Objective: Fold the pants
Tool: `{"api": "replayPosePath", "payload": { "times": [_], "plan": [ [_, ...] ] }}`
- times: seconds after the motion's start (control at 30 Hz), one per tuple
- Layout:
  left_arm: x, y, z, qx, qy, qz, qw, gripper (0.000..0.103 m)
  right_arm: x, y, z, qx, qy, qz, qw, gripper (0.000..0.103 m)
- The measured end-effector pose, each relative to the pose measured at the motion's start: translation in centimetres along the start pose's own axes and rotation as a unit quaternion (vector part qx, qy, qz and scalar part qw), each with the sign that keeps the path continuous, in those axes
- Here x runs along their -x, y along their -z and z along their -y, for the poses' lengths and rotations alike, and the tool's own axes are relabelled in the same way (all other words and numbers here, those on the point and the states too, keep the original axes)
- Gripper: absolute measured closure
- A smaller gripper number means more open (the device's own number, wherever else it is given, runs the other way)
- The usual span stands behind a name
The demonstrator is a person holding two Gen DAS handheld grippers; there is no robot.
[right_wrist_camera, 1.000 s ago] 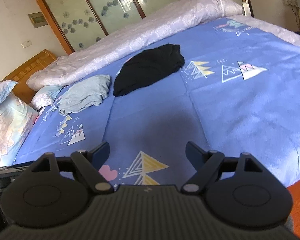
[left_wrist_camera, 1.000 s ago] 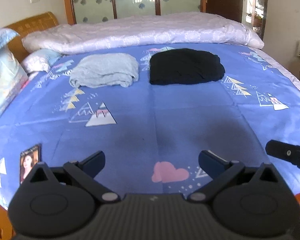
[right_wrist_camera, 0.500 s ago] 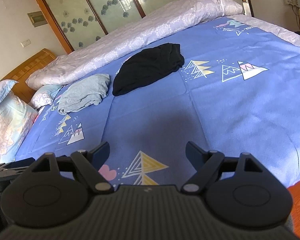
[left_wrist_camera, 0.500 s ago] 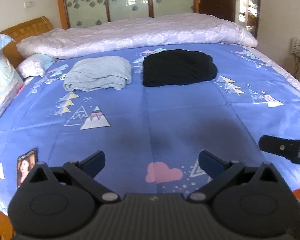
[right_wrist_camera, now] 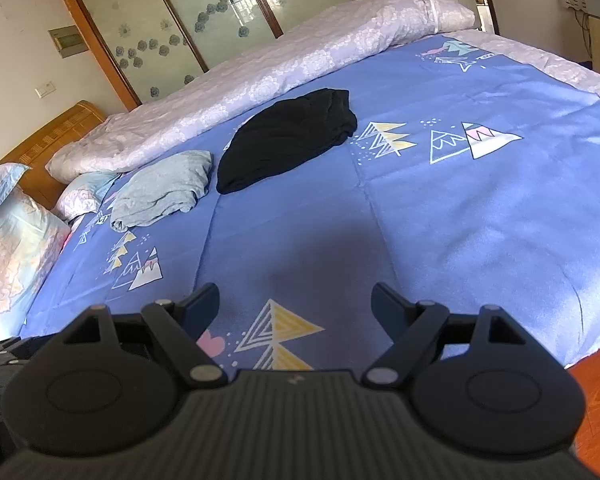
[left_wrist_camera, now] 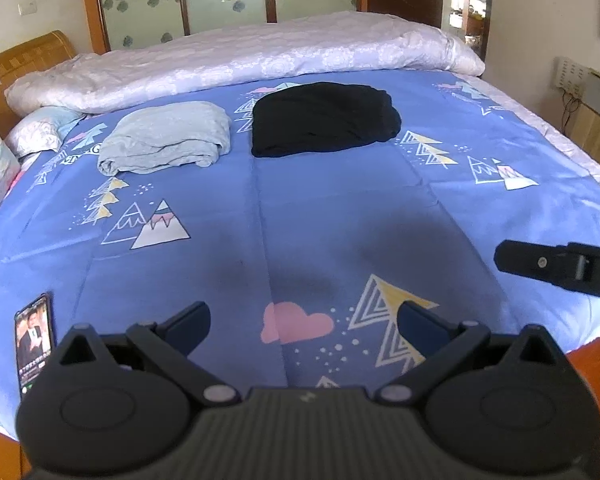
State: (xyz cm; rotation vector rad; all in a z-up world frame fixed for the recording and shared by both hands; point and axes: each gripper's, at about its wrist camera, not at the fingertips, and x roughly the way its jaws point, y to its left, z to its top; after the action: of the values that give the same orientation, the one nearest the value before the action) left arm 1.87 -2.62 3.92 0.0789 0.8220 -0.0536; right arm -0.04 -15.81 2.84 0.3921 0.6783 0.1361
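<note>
The black pants (left_wrist_camera: 323, 118) are lying folded in a compact bundle on the bed (left_wrist_camera: 340, 208). The grey pants (left_wrist_camera: 166, 138) are sitting just beside them, folded too.

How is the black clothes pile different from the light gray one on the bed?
The black garment is dark and lies to the right; the gray garment is pale and lies nearer the pillows. The black one looks smooth and rounded, while the gray one shows wrinkles and a rolled front edge. The black one also looks a bit wider. Both are folded, lying apart on the blue bedsheet, untouched.
</note>
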Motion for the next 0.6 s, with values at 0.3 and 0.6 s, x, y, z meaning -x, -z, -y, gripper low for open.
{"api": "replayPosePath", "payload": {
  "times": [0.3, 0.6],
  "plan": [
    [-0.44, 0.06, -0.23, 0.005, -0.014, -0.008, 0.9999, 0.0, -0.15, 0.12, 0.14, -0.007, 0.0, -0.003, 1.0, 0.018],
    [-0.37, -0.03, -0.57, 0.013, -0.036, 0.001, 0.9993, 0.0, -0.51, 0.62, 0.02, -0.01, 0.001, -0.009, 1.0, 0.018]
  ]
}}
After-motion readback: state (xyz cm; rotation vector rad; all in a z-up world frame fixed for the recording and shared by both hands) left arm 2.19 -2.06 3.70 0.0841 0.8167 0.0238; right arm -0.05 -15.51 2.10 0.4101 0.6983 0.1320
